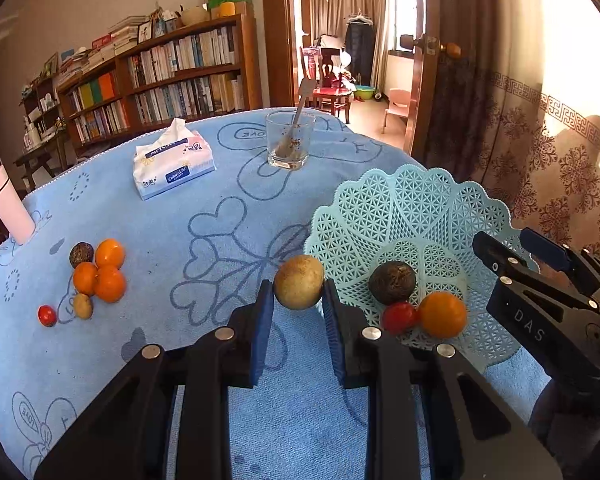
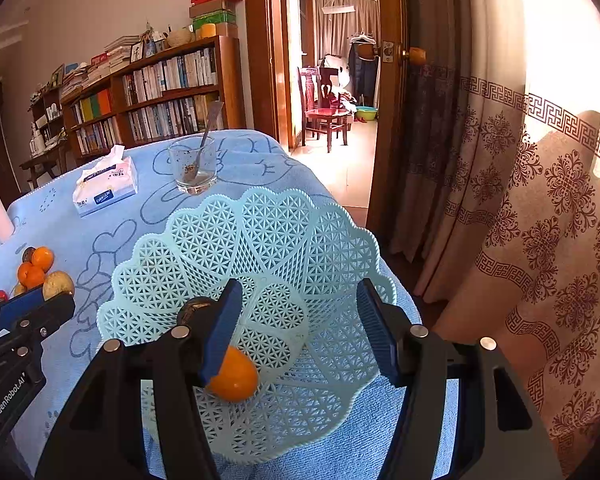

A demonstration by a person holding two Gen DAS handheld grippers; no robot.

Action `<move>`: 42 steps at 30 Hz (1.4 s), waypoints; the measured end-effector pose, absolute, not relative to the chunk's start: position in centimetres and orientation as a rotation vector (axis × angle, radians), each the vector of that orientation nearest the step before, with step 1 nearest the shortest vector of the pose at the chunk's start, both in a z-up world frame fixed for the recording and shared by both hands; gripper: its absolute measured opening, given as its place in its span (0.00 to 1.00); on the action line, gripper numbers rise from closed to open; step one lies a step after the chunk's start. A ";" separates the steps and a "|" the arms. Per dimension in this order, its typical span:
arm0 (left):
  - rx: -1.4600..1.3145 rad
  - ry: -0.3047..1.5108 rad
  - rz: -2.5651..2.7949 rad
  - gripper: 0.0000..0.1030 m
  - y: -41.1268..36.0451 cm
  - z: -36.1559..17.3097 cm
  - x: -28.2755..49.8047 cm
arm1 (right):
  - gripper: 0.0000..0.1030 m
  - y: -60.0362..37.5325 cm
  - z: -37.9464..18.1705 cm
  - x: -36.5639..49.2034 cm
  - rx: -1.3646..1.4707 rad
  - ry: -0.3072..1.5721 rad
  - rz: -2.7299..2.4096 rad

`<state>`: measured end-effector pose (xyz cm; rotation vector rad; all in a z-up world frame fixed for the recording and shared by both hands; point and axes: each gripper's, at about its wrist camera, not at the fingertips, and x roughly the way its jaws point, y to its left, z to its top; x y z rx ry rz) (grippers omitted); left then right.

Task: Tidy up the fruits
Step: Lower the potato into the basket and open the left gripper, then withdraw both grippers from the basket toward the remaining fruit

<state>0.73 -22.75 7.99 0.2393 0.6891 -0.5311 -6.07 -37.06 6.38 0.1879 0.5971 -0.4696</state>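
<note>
Left gripper [image 1: 299, 304] grips a round tan-yellow fruit [image 1: 299, 287] between its blue pads, held just beside the 9 o'clock rim of the pale blue lattice plastic basket [image 1: 440, 208]. Inside the basket lie a dark brown wrinkled fruit [image 1: 392, 282], a small red tomato [image 1: 398, 317] and an orange tangerine [image 1: 443, 314], clustered and touching. At 9 o'clock on the blue towel-covered table [image 1: 180, 216] sits a pile of three tangerines [image 1: 104, 270] with smaller fruits. Right gripper [image 2: 300, 324] hangs over the basket, jaws spread wide, holding nothing.
</note>
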 end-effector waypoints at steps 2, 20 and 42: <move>0.238 0.690 -0.555 0.25 -23.5 8.0 0.7 | 0.59 -37.3 6.5 -6.1 0.188 0.594 -0.475; 0.190 0.678 -0.568 0.72 -23.0 7.7 1.1 | 0.66 -37.5 7.1 -6.8 0.181 0.572 -0.506; 0.139 0.690 -0.247 0.87 -11.7 7.3 5.6 | 0.74 -32.5 9.0 -5.7 0.224 0.536 -0.285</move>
